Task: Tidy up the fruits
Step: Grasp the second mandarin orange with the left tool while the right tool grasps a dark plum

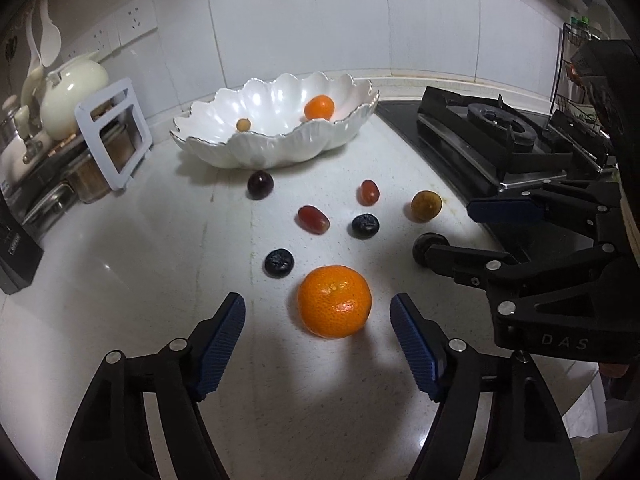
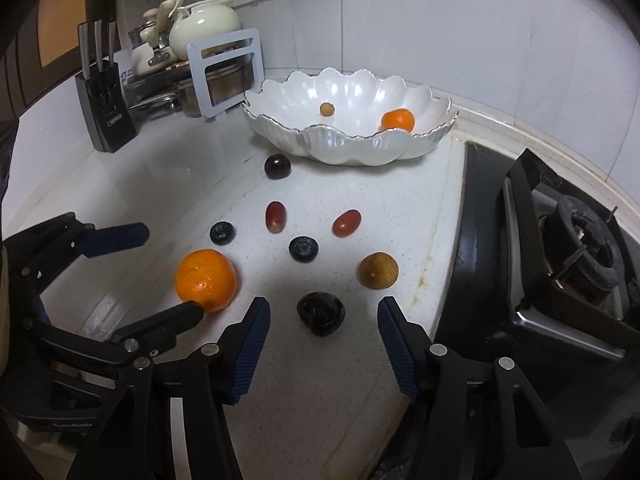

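Observation:
A white scalloped bowl (image 1: 276, 148) (image 2: 348, 140) at the back of the counter holds a small orange (image 1: 319, 107) (image 2: 397, 119) and a small tan fruit (image 1: 243, 125) (image 2: 327, 109). Several fruits lie loose on the counter. My left gripper (image 1: 318, 308) is open, its jaws on either side of a large orange (image 1: 334, 301) (image 2: 206, 280) without touching it. My right gripper (image 2: 322, 312) is open around a dark plum (image 2: 321, 313) (image 1: 426, 246). Red grapes (image 1: 313, 219) (image 1: 369, 192), blueberries (image 1: 279, 263) (image 1: 365, 225), a dark cherry (image 1: 260, 185) and a brown-green fruit (image 1: 426, 205) lie between.
A black gas stove (image 1: 500, 140) (image 2: 560, 240) borders the counter on the right. At the left stand a white rack (image 1: 116, 136) with pots, a cream teapot (image 2: 204, 26) and a knife block (image 2: 106, 108).

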Demonstrator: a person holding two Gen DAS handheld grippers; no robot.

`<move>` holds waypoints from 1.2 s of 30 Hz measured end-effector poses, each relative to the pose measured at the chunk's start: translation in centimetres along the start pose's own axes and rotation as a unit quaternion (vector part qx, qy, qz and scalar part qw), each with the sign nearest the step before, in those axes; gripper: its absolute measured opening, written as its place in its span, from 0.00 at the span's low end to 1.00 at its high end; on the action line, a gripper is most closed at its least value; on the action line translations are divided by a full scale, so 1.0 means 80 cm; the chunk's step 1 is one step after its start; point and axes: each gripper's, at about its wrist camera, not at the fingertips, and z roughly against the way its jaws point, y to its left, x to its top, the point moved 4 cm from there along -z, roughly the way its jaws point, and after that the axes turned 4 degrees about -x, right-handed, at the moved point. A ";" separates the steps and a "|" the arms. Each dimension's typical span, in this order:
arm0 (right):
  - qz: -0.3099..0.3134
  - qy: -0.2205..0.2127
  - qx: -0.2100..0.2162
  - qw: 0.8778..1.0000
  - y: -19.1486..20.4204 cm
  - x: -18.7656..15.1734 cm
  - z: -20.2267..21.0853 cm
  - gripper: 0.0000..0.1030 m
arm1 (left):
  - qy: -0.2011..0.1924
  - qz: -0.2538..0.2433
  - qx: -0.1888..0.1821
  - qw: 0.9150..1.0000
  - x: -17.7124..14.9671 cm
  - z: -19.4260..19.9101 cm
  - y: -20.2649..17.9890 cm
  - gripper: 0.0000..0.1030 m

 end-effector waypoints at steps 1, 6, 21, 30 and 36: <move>-0.001 0.002 0.003 1.000 0.000 -0.001 -0.003 0.54 | 0.000 0.000 -0.002 1.000 0.000 -0.003 0.000 0.71; -0.013 0.017 0.023 1.000 -0.004 -0.006 -0.017 0.49 | 0.006 0.001 -0.008 1.000 -0.001 -0.015 -0.001 0.67; -0.024 0.034 0.045 0.998 -0.005 -0.010 -0.037 0.30 | 0.022 0.024 -0.038 0.999 -0.001 -0.041 0.002 0.44; -0.026 0.026 0.041 0.998 -0.003 -0.009 -0.032 0.29 | 0.023 0.039 -0.040 0.998 -0.002 -0.036 0.004 0.42; -0.035 0.018 0.039 0.998 -0.006 -0.006 -0.022 0.29 | 0.009 0.051 -0.033 0.998 0.002 -0.021 0.008 0.41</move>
